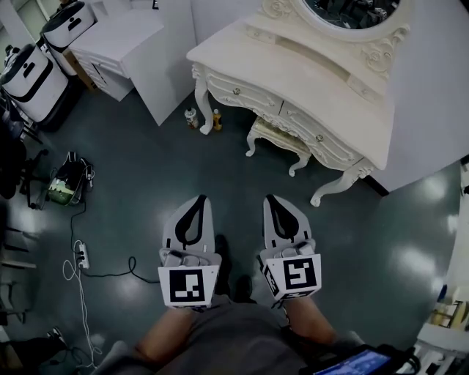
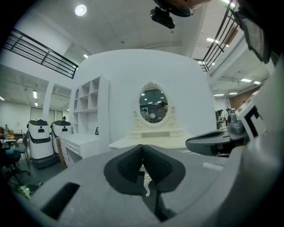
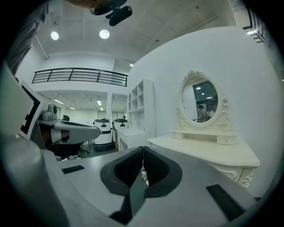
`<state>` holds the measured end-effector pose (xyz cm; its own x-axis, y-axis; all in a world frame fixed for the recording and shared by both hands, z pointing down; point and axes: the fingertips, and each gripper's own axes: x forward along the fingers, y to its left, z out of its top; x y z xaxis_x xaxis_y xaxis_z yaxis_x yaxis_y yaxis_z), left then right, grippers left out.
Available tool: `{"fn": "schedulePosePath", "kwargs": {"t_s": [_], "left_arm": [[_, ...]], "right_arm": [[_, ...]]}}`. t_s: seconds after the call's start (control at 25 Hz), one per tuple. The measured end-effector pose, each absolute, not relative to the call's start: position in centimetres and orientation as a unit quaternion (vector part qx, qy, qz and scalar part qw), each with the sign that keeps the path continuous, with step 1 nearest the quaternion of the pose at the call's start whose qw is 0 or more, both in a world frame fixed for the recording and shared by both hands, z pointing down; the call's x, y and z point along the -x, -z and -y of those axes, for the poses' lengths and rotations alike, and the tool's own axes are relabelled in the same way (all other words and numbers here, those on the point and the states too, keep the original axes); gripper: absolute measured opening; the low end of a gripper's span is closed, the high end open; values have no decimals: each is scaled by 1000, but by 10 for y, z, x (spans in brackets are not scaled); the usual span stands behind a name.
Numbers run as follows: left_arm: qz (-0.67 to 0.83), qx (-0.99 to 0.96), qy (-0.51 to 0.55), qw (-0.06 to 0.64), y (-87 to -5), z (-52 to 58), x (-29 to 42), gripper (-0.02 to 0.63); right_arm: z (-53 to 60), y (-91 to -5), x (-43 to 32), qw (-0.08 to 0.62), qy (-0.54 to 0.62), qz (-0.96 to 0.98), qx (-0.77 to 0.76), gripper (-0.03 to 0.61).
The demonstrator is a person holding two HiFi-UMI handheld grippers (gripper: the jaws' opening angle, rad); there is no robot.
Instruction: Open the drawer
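Note:
A cream vanity table (image 1: 293,69) with an oval mirror (image 1: 352,11) stands ahead of me, well beyond both grippers. Its front carries two drawers with small knobs, the left drawer (image 1: 236,91) and the right drawer (image 1: 318,137), both closed. My left gripper (image 1: 200,198) and right gripper (image 1: 270,198) hang side by side above the dark floor, shut and holding nothing. In the left gripper view the shut left gripper (image 2: 142,146) points at the vanity (image 2: 153,141). From the right gripper (image 3: 142,149), the vanity (image 3: 208,153) lies to the right.
A carved stool (image 1: 277,135) sits tucked under the vanity. Two small bottles (image 1: 192,117) stand by its left leg. A white desk (image 1: 121,40) and white machines (image 1: 29,73) fill the far left. A power strip (image 1: 81,256) with cables and a green bag (image 1: 62,188) lie on the floor at left.

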<state>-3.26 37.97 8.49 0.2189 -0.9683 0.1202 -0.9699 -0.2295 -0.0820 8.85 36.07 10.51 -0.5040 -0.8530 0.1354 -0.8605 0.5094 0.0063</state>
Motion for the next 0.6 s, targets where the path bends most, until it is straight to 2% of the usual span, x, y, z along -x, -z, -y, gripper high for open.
{"fn": "schedulePosePath", "kwargs": {"t_s": [0.44, 0.6], "left_arm": [[600, -798, -56, 0, -71, -272, 85, 15], [589, -807, -41, -22, -51, -245, 93, 15]], "right_arm": [[-257, -86, -31, 64, -15, 857, -511, 14], [-234, -64, -27, 56, 4, 850, -525, 14]]}}
